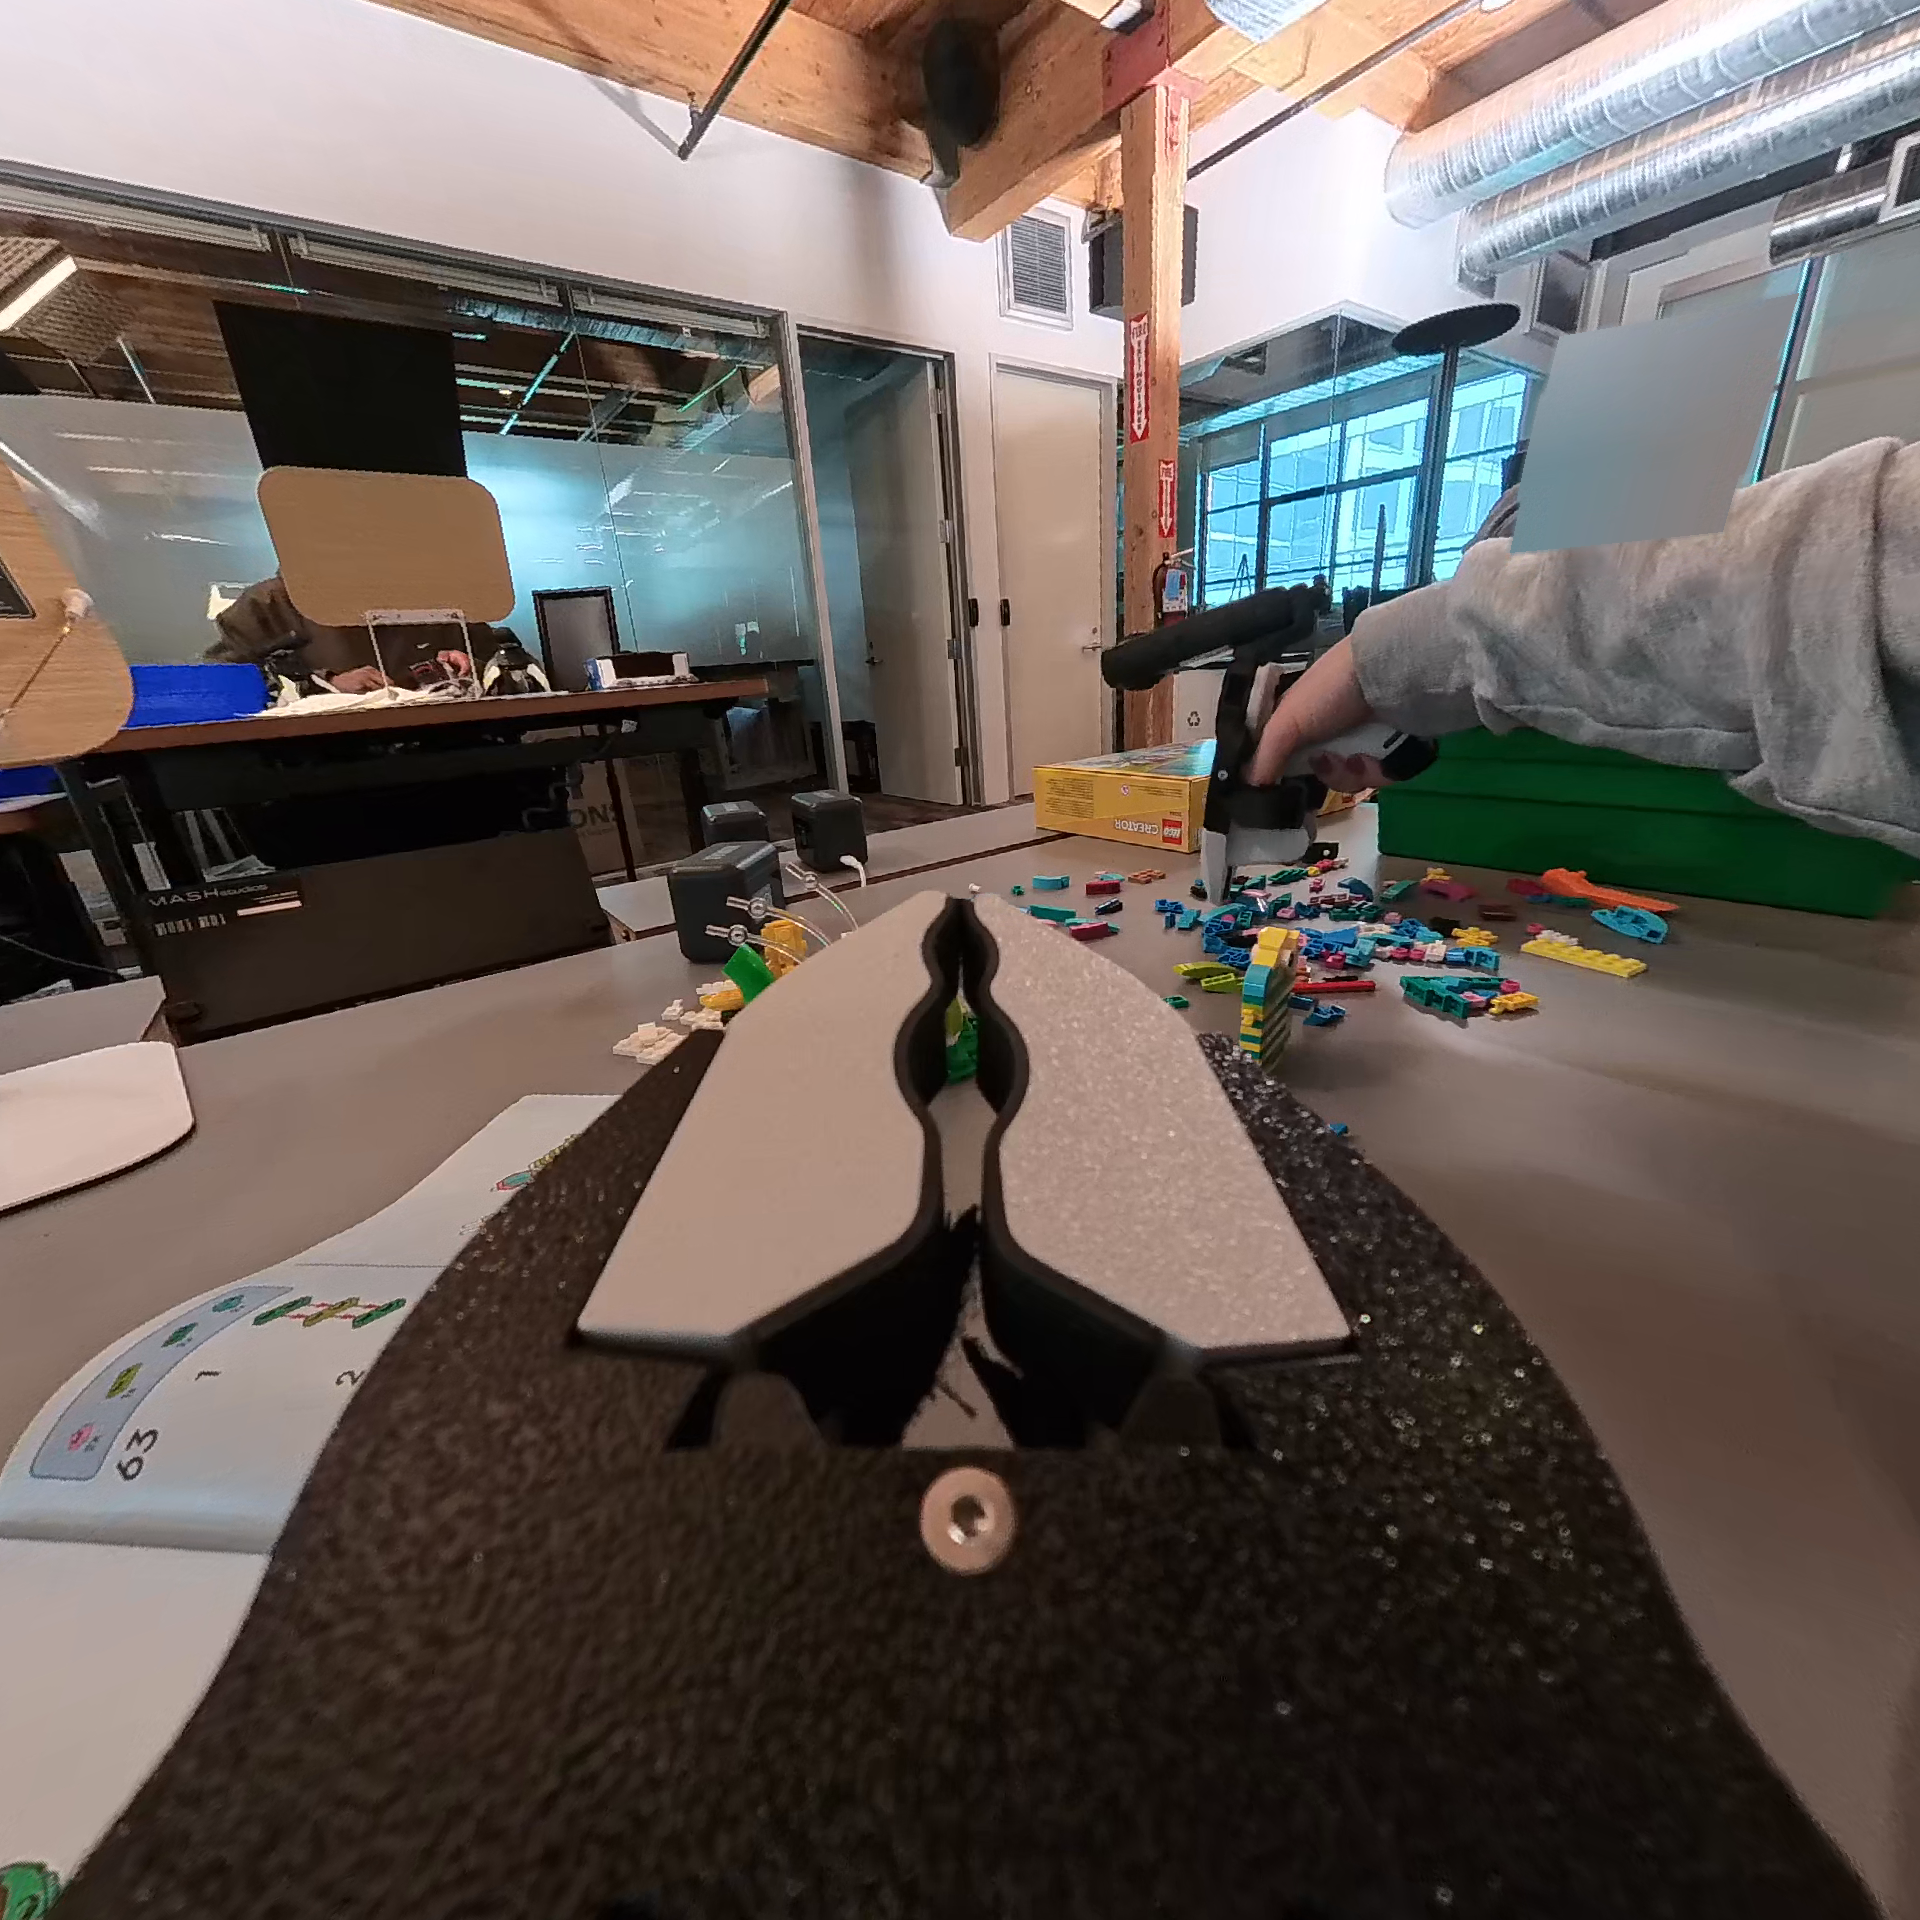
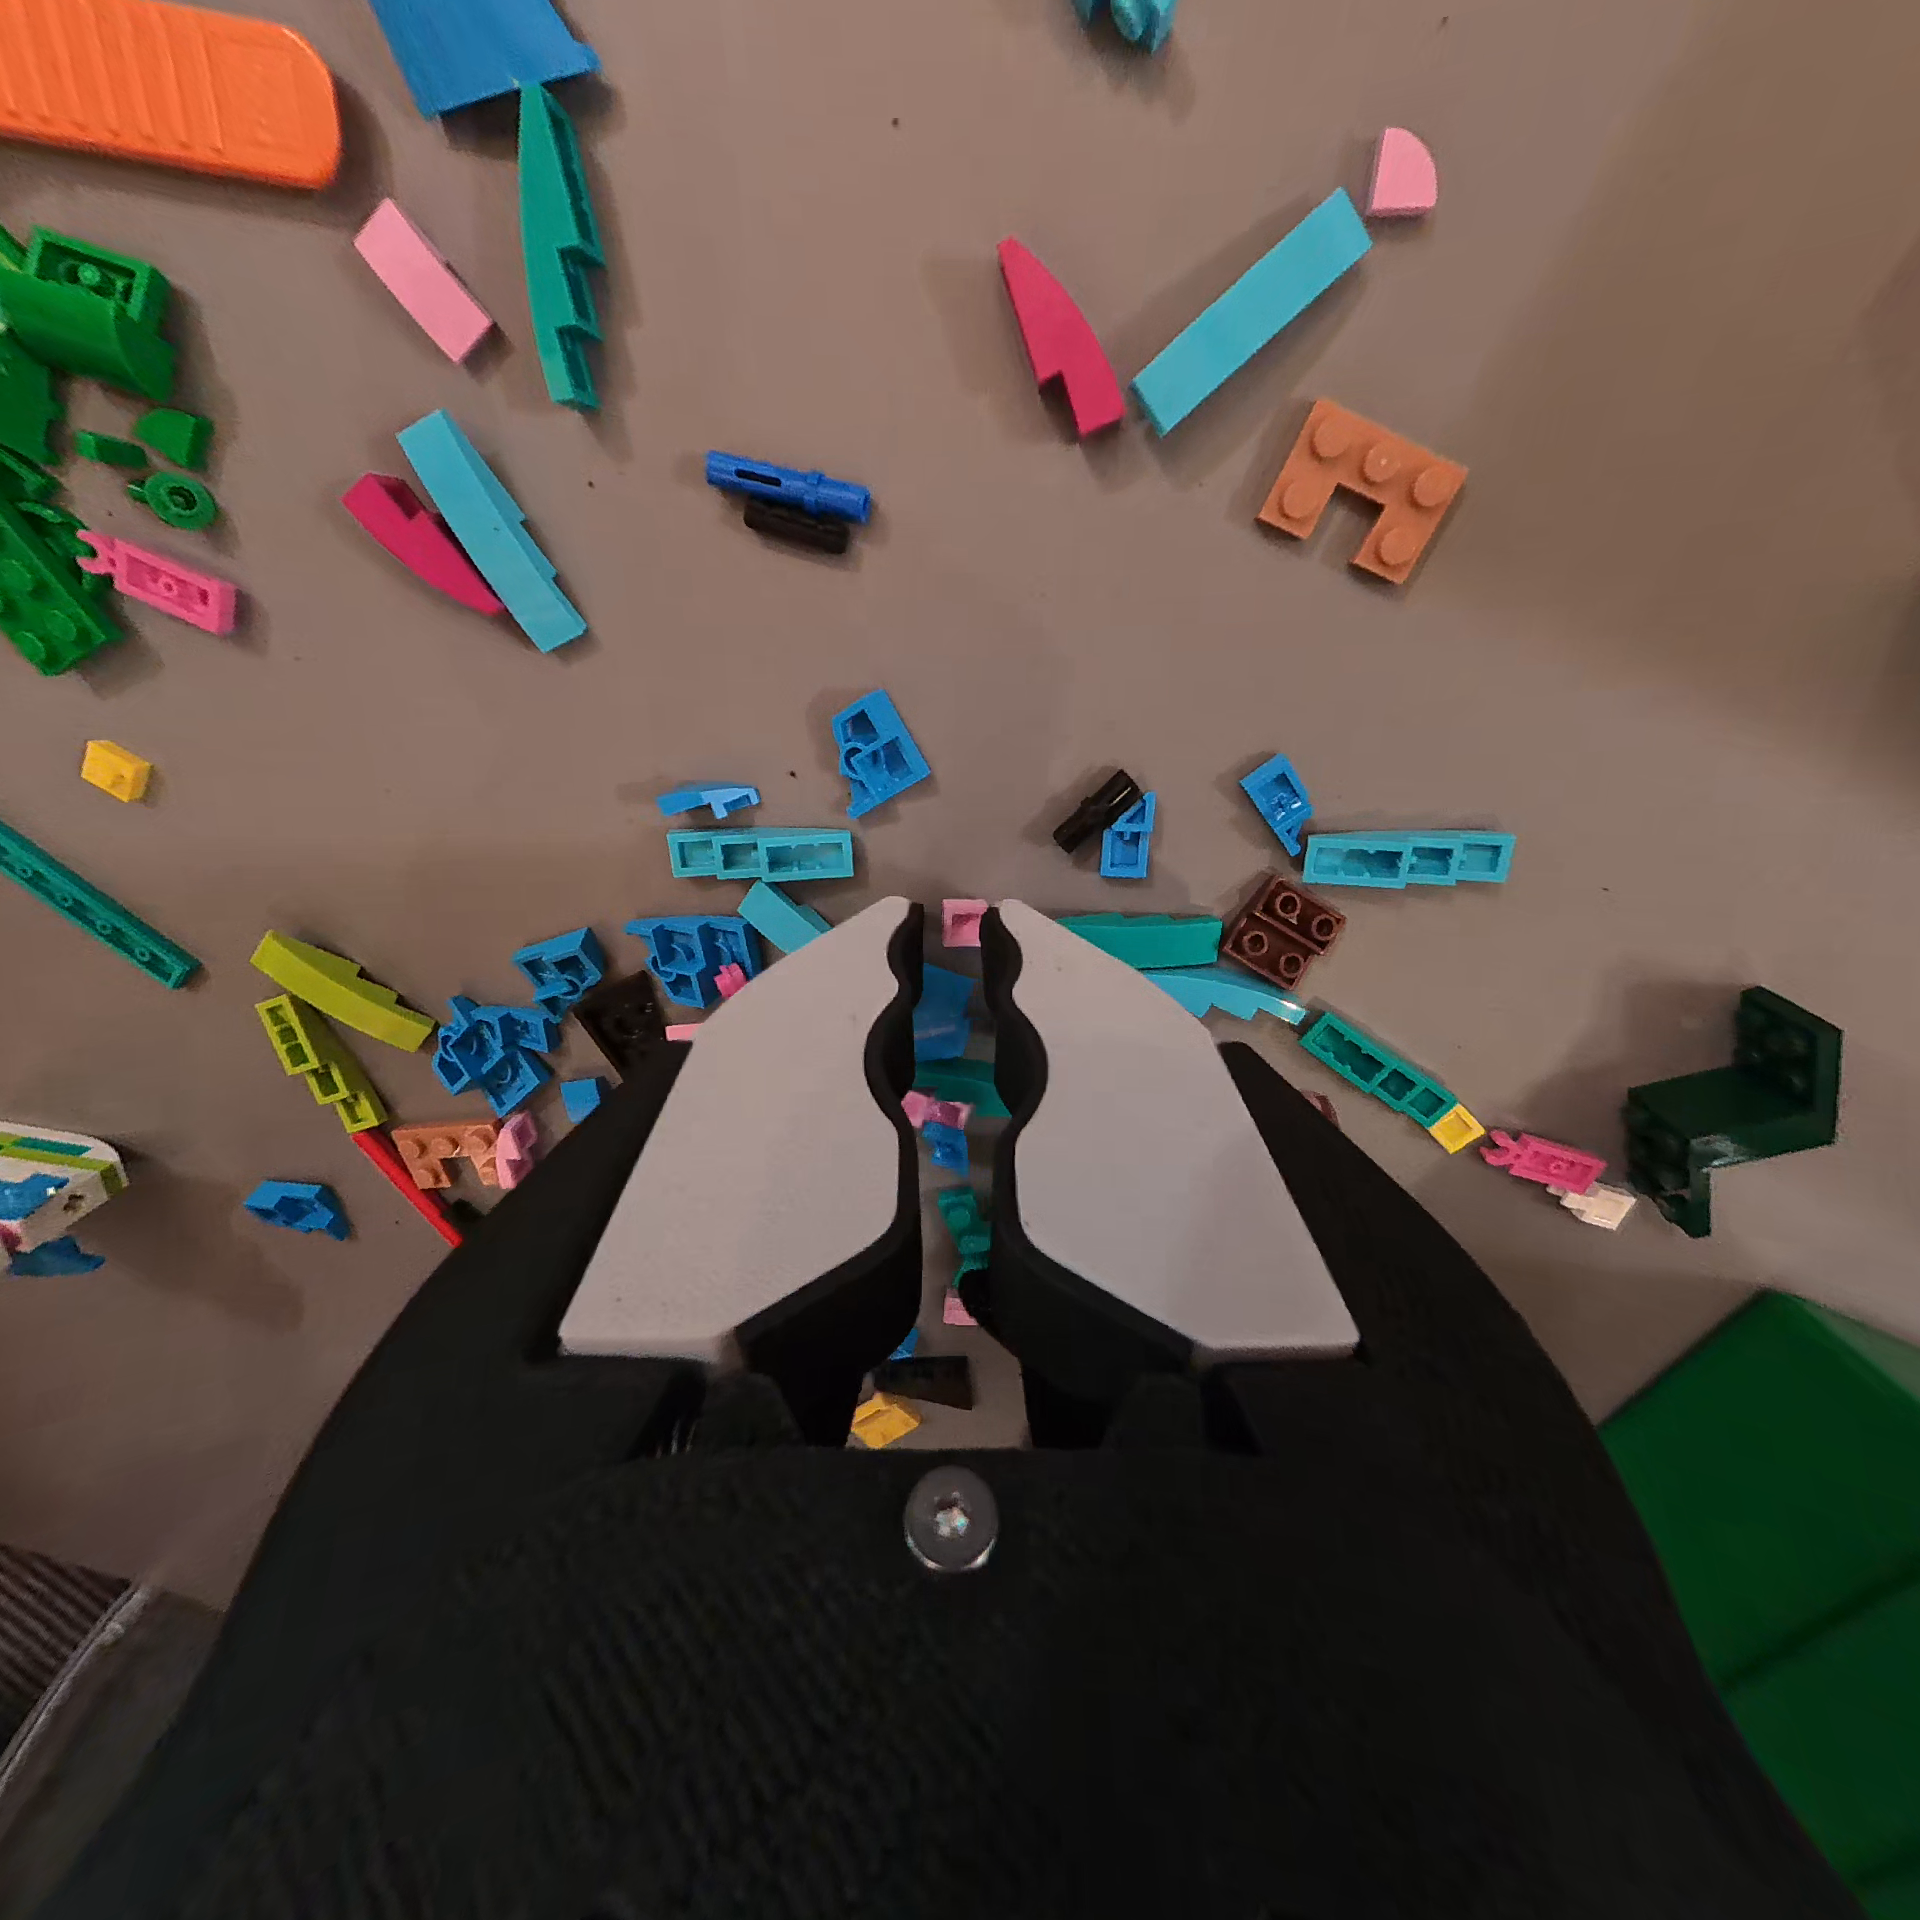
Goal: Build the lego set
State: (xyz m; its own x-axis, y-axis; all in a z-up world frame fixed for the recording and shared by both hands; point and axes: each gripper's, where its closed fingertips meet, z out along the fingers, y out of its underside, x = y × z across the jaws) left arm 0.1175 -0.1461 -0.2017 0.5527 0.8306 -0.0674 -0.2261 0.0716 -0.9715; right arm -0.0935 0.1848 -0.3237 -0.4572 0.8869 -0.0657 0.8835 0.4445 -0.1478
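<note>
Loose Lego pieces of many colours lie scattered on the grey table. My right gripper points straight down at them, its tips closed on a small pink piece that rests on the table. It also shows in the left wrist view, held by a hand in a grey sleeve. My left gripper is shut and hovers low over the table. A lime-green piece shows through the gap between its fingers; I cannot tell whether it is clamped. A green and yellow build stands just behind its left finger.
A teal and yellow striped build stands upright on the table. The instruction booklet lies at the left. A yellow Lego box, a green bin and black boxes stand at the back. An orange brick separator lies far left. The left gripper's tips are roughly 40 centimetres from the right gripper's.
</note>
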